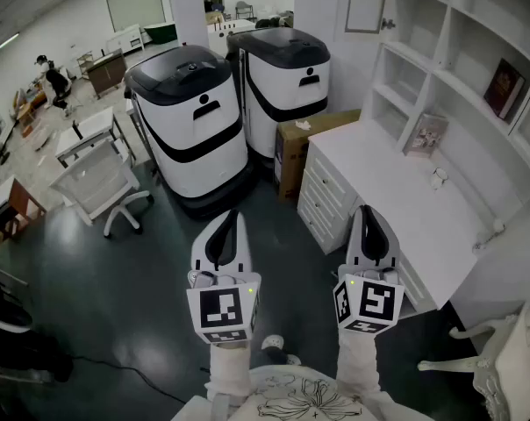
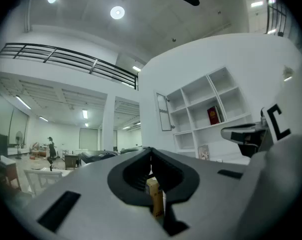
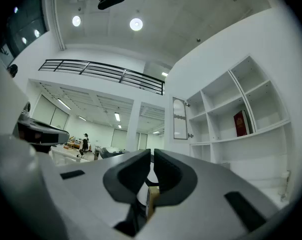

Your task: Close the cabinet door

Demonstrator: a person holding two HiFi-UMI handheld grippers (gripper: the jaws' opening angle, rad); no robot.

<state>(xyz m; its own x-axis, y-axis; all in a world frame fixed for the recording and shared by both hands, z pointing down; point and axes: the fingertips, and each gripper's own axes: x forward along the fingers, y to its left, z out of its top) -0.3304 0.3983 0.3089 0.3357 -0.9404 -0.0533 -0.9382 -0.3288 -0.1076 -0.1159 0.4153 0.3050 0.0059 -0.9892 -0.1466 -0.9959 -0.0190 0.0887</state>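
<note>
The cabinet door [image 1: 367, 1] is a narrow white-framed glass door. It stands open at the left end of the white shelf unit [image 1: 440, 51], up at the back right. It also shows in the left gripper view as the door [image 2: 164, 111] and in the right gripper view as the door [image 3: 179, 118], far ahead of the jaws. My left gripper [image 1: 230, 217] and right gripper [image 1: 367, 210] are held side by side over the dark floor, well short of the door. Both point forward and level. Each has its jaws together with nothing between them: left gripper [image 2: 151, 151], right gripper [image 3: 152, 154].
A white desk [image 1: 397, 191] with drawers stands below the shelves, right of my right gripper. Two large white-and-black machines [image 1: 195, 121] and a cardboard box [image 1: 300, 147] stand ahead. A white office chair [image 1: 98, 187] is at the left. A red book [image 1: 504, 86] sits in the shelves.
</note>
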